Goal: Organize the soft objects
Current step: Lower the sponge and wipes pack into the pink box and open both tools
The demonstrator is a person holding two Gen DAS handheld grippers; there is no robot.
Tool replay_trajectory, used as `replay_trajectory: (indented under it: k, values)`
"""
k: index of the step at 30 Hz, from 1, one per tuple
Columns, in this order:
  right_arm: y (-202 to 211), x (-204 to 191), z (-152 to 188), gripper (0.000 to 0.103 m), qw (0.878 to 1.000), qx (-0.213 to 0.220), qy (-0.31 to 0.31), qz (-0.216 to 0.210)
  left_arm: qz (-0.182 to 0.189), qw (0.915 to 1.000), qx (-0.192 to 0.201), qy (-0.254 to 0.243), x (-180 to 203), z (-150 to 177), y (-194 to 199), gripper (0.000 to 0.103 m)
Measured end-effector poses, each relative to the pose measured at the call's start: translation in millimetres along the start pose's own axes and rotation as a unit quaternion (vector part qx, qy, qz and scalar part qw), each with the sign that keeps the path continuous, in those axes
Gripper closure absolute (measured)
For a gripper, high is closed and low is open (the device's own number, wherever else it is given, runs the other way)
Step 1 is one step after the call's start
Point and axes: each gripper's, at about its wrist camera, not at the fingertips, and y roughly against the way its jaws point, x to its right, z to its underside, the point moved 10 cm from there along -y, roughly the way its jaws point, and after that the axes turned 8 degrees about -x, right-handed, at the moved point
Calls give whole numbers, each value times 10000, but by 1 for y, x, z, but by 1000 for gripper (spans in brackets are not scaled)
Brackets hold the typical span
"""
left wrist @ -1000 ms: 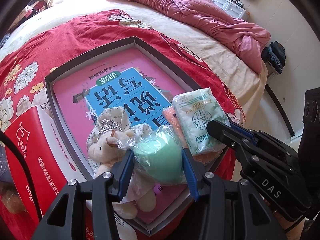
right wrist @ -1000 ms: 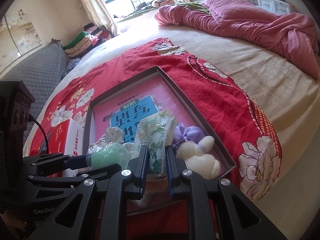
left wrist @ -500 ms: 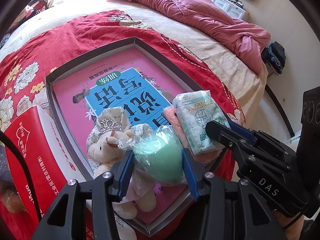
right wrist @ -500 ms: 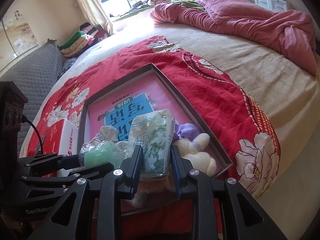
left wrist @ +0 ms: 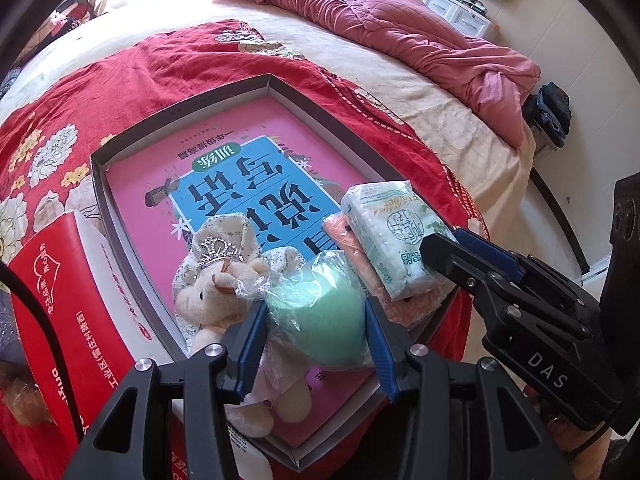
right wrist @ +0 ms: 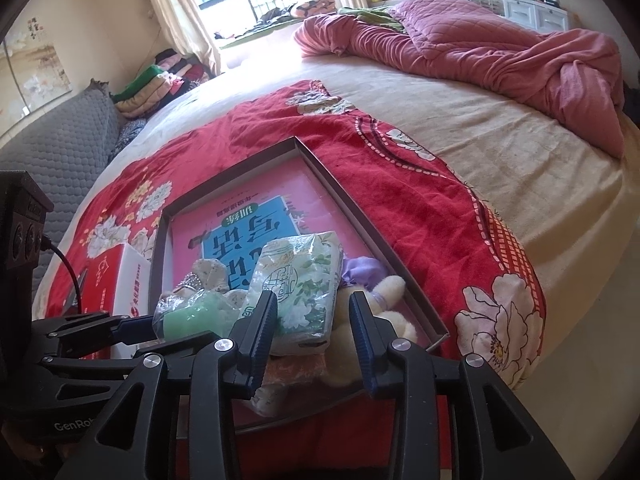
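Note:
A shallow grey box (left wrist: 280,84) (right wrist: 348,200) with a pink liner lies on the red blanket. My left gripper (left wrist: 314,320) is shut on a green soft object in clear plastic (left wrist: 320,320) (right wrist: 188,312), held over the box's near end. Beside it lies a cream teddy bear with a tiara (left wrist: 216,280). My right gripper (right wrist: 314,312) is open, its fingers either side of a white tissue pack (right wrist: 300,284) (left wrist: 392,232) that rests on an orange cloth (left wrist: 352,248). A cream plush with a purple bow (right wrist: 376,292) lies to the right.
A red and white carton (left wrist: 68,300) (right wrist: 116,276) stands left of the box. The red floral blanket (right wrist: 400,184) covers the near bed. A pink quilt (right wrist: 500,48) is heaped at the far side. The bed edge drops away to the right.
My right gripper has opened and let go of the tissue pack, which now rests on the orange cloth. My left gripper stays shut on the green object.

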Motion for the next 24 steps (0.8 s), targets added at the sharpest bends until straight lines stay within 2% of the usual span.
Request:
replay_trajectory:
  k: [10, 13, 24]
  values:
    - [4, 4, -1, 62, 9999, 48, -63, 66, 51, 10000, 13, 2, 4, -1, 1, 54]
    - [5, 5, -1, 55, 9999, 62, -75, 83, 83, 10000, 2, 23, 4, -1, 2, 54]
    - [6, 4, -2, 53, 9999, 69, -68, 93, 27, 10000, -22, 0, 3, -1, 2, 52]
